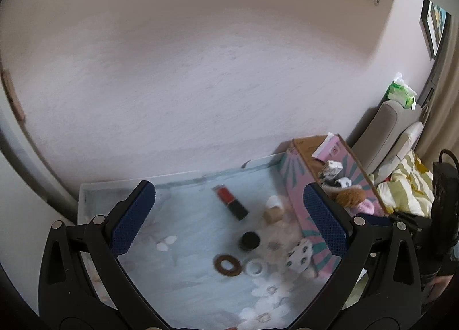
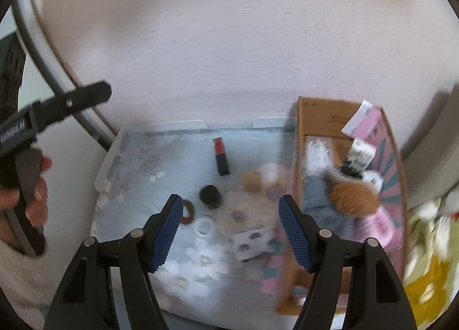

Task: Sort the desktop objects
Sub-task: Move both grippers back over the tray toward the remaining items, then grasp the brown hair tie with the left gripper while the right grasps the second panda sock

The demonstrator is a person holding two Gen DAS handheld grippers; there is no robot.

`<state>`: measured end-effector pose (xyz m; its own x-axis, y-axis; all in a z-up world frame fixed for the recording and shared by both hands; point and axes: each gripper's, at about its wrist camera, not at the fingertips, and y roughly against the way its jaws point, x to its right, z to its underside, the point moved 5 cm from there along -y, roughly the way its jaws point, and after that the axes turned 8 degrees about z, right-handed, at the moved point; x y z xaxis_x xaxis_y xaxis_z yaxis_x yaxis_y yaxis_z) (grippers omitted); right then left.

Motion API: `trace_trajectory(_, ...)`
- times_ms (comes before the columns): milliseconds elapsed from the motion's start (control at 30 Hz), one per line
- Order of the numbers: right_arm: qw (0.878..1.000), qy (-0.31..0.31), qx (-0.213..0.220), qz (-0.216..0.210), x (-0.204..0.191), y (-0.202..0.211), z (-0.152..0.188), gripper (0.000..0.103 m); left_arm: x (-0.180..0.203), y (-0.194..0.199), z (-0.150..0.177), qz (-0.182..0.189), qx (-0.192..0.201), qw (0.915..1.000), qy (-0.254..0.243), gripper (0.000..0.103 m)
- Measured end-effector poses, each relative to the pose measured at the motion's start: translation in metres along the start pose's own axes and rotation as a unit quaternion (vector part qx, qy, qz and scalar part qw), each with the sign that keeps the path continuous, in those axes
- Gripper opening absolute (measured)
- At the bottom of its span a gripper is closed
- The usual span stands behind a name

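On the pale blue floral tabletop [image 1: 183, 232] lie a red and black lipstick box [image 1: 230, 201], a small black jar [image 1: 250, 240], a brown ring [image 1: 226, 264], a white tape roll [image 1: 256, 267], a beige block [image 1: 273, 213] with a white cap [image 1: 273, 201], and a white spotted packet [image 1: 298, 254]. My left gripper [image 1: 229, 215] is open and empty, high above them. My right gripper [image 2: 231, 229] is open and empty, above the tape roll [image 2: 204, 226], spotted packet [image 2: 252, 242] and jar [image 2: 210, 196]. The lipstick box [image 2: 221, 156] lies further back.
An open pink cardboard box [image 2: 321, 120] stands at the table's right, holding a brown furry toy [image 2: 354, 196], grey cloth [image 2: 321, 203] and small packets; it also shows in the left wrist view [image 1: 298, 203]. The wall is right behind. My left hand holds the other gripper's handle [image 2: 25, 178]. Bedding [image 1: 410, 183] lies right.
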<state>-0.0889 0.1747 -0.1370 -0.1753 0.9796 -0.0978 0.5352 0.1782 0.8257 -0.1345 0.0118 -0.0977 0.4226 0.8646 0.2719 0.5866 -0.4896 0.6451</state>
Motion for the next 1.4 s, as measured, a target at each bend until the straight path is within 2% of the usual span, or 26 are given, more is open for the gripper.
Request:
trace_trajectory(100, 0.999, -0.054, -0.003, -0.005, -0.018, -0.015, 0.019, 0.065, -0.017, -0.005, 0.016, 0.000, -0.009, 0.9999, 0.004, 0.103)
trace_trajectory(200, 0.997, -0.080, -0.015, 0.001, -0.031, -0.033, 0.038, 0.065, -0.032, -0.017, 0.039, 0.010, -0.021, 0.9997, 0.011, 0.103)
trace_trajectory(367, 0.990, -0.126, -0.035, 0.050, -0.034, -0.067, 0.069, 0.065, -0.047, -0.049, 0.087, 0.033, -0.046, 0.9984, 0.001, 0.103)
trace_trajectory(633, 0.964, -0.220, -0.022, 0.148, -0.005, -0.103, 0.091, 0.065, -0.037, -0.100, 0.143, 0.061, -0.082, 0.9909, -0.088, 0.103)
trace_trajectory(767, 0.950, -0.258, -0.029, 0.173, 0.010, -0.122, 0.097, 0.065, -0.027, -0.115, 0.155, 0.068, -0.090, 0.9847, -0.133, 0.103)
trace_trajectory(900, 0.945, -0.273, -0.028, 0.179, 0.015, -0.132, 0.099, 0.065, -0.025, -0.127, 0.164, 0.079, -0.101, 0.9808, -0.146, 0.102)
trace_trajectory(1067, 0.944, -0.270, -0.019, 0.188, 0.017, -0.134, 0.099, 0.064, -0.028, -0.140, 0.173, 0.089, -0.120, 0.9775, -0.149, 0.091)
trace_trajectory(1133, 0.943, -0.269, -0.020, 0.192, 0.021, -0.134, 0.099, 0.059, -0.028, -0.143, 0.176, 0.096, -0.127, 0.9765, -0.146, 0.080)
trace_trajectory(1200, 0.943, -0.269, -0.025, 0.193, 0.026, -0.134, 0.100, 0.048, -0.028, -0.146, 0.178, 0.103, -0.132, 0.9755, -0.142, 0.075)
trace_trajectory(1267, 0.943, -0.267, -0.027, 0.195, 0.030, -0.135, 0.100, 0.041, -0.026, -0.146, 0.178, 0.107, -0.130, 0.9748, -0.146, 0.070)
trace_trajectory(1333, 0.945, -0.263, -0.029, 0.194, 0.031, -0.136, 0.100, 0.038, -0.022, -0.147, 0.178, 0.110, -0.132, 0.9731, -0.153, 0.053)
trace_trajectory(1400, 0.946, -0.257, -0.029, 0.194, 0.031, -0.136, 0.099, 0.036, -0.017, -0.147, 0.178, 0.118, -0.137, 0.9703, -0.160, 0.041)
